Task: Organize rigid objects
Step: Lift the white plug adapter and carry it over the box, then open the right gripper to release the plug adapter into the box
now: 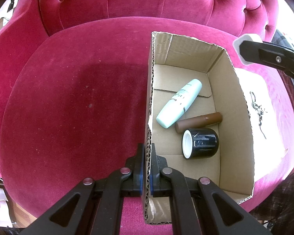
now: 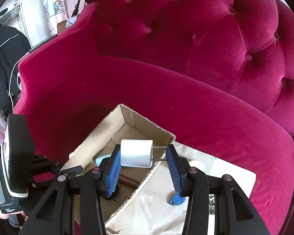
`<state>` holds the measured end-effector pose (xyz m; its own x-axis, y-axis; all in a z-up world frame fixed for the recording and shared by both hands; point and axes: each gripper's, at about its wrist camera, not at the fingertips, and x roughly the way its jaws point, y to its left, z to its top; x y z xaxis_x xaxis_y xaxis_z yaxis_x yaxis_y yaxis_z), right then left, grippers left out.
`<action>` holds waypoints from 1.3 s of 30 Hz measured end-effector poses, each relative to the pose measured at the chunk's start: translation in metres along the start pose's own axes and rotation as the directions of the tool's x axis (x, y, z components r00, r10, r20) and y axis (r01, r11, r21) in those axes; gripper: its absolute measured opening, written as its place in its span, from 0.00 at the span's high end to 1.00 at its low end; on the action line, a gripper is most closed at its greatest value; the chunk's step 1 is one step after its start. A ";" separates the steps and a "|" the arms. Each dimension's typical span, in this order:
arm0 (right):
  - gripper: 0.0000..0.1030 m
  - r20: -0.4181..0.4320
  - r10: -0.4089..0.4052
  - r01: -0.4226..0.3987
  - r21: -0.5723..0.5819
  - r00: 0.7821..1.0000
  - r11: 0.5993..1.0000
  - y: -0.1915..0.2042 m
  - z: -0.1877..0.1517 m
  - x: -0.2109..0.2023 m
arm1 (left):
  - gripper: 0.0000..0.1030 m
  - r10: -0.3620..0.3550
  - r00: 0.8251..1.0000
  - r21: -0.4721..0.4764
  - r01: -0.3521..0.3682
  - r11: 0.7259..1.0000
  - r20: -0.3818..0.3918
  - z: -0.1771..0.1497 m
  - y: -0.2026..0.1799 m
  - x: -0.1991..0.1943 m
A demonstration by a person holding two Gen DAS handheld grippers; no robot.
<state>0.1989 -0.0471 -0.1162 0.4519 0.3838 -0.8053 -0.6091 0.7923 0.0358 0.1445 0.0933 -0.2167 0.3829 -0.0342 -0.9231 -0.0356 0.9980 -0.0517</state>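
The left claw [image 1: 147,168] is clamped on the near side wall of an open cardboard box [image 1: 231,101] that sits on the seat of a crimson velvet armchair [image 1: 68,101], its pads pressing the corrugated edge from both sides.

The right claw [image 2: 144,157] holds a white cylinder [image 2: 136,152] crosswise above the box [image 2: 139,125]. The cylinder's long axis runs from one pad to the other, roughly level; its flat end sits against the left blue pad [image 2: 113,168], and two thin metal pins [image 2: 158,152] stick out of the other end toward the right pad.

On the box floor lie three things. A mint-green bottle [image 1: 179,102] lies on its side, slanting from the near left up toward the far right. A brown tube [image 1: 199,121] lies just beside it, nearly crosswise. A black jar [image 1: 200,144] rests on its side, its white end facing left. Brown paper [image 2: 156,205] is spread beside the box.
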 end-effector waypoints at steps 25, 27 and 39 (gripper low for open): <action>0.53 -0.040 0.056 -0.058 -0.069 0.998 0.996 0.035 0.011 0.039 | 0.97 -0.001 1.000 -0.002 0.001 1.000 0.000 -0.001 -0.003 -0.001; 0.53 -0.045 0.058 -0.061 -0.069 0.997 0.996 0.035 0.011 0.042 | 0.97 -0.001 1.000 -0.002 0.001 1.000 0.000 -0.001 -0.003 0.000; 0.53 -0.045 0.059 -0.062 -0.059 0.997 0.996 0.031 0.013 0.042 | 0.97 -0.002 1.000 -0.003 0.002 1.000 0.000 -0.001 -0.004 -0.001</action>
<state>0.2073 -0.0003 -0.1413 0.3851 0.4084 -0.8276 -0.6736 0.7374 0.0504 0.1432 0.0893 -0.2164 0.3830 -0.0357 -0.9231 -0.0375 0.9978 -0.0541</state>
